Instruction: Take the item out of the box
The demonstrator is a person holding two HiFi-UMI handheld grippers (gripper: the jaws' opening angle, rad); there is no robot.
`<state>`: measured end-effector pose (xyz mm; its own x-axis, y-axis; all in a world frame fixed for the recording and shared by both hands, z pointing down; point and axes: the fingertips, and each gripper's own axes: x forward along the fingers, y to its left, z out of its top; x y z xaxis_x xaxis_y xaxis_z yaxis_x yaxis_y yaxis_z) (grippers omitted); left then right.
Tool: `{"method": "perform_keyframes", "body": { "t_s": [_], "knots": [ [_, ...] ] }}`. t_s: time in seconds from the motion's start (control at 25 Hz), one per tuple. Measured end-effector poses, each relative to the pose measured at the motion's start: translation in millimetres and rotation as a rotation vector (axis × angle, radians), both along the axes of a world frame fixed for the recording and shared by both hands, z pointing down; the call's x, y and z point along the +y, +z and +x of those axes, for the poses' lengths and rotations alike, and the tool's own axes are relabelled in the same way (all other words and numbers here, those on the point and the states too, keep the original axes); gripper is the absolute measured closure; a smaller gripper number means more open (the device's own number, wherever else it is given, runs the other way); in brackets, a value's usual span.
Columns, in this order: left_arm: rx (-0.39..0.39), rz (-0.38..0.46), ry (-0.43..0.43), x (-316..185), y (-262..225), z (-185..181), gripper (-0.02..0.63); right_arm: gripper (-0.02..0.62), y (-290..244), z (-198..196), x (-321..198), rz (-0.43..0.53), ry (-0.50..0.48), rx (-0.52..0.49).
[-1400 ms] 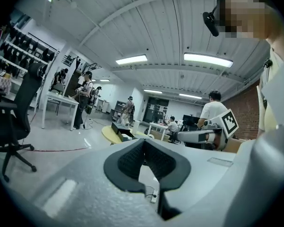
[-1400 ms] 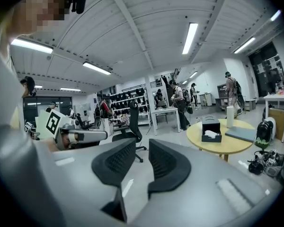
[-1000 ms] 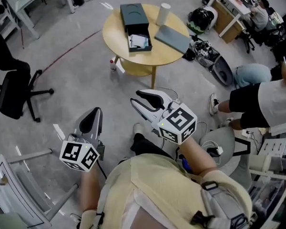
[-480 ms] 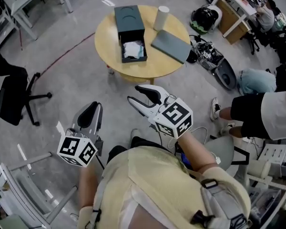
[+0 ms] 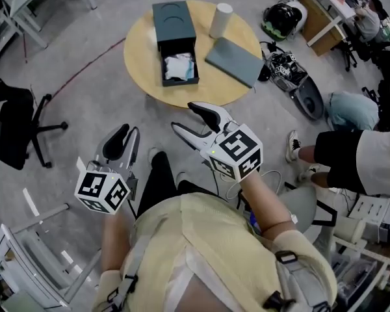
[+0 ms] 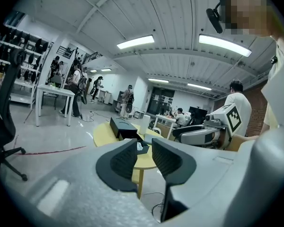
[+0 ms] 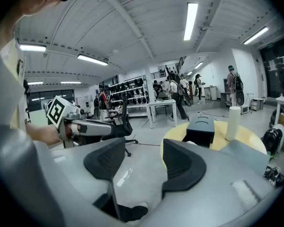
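A dark box (image 5: 174, 19) lies on the round yellow table (image 5: 138, 64), its drawer pulled out toward me with a white item (image 5: 179, 65) inside. The box also shows far off in the left gripper view (image 6: 122, 126) and the right gripper view (image 7: 200, 126). My left gripper (image 5: 125, 139) (image 6: 144, 157) hangs over the floor, well short of the table. Its jaws are opening with nothing between them. My right gripper (image 5: 188, 117) (image 7: 144, 167) is nearer the table edge, jaws opening wide and empty.
A grey flat lid (image 5: 234, 60) and a white cylinder (image 5: 221, 19) share the table. A black office chair (image 5: 16, 132) stands at the left. Helmets and gear (image 5: 283, 21) lie on the floor at the right, beside a seated person's legs (image 5: 351, 148).
The table has come nearer and lower in the head view as the person steps forward. The jaws of both grippers have spread apart.
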<state>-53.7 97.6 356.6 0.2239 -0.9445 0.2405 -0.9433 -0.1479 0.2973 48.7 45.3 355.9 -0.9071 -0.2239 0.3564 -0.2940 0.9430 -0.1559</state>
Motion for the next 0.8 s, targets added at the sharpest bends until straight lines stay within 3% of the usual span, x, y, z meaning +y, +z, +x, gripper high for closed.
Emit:
{"method": "perform_keyframes", "body": {
  "t_s": [0.4,0.8],
  "knots": [
    [-0.068,-0.018,0.07,-88.1,16.8,-40.7,0.483,0.354,18.7,-19.7,-85.2,0.016,0.102,0.103],
    [-0.026,-0.083,0.171,-166.4,56.1,-110.0,0.483,0.347,73.5,-72.8,-167.6,0.002,0.104,0.299]
  ]
}}
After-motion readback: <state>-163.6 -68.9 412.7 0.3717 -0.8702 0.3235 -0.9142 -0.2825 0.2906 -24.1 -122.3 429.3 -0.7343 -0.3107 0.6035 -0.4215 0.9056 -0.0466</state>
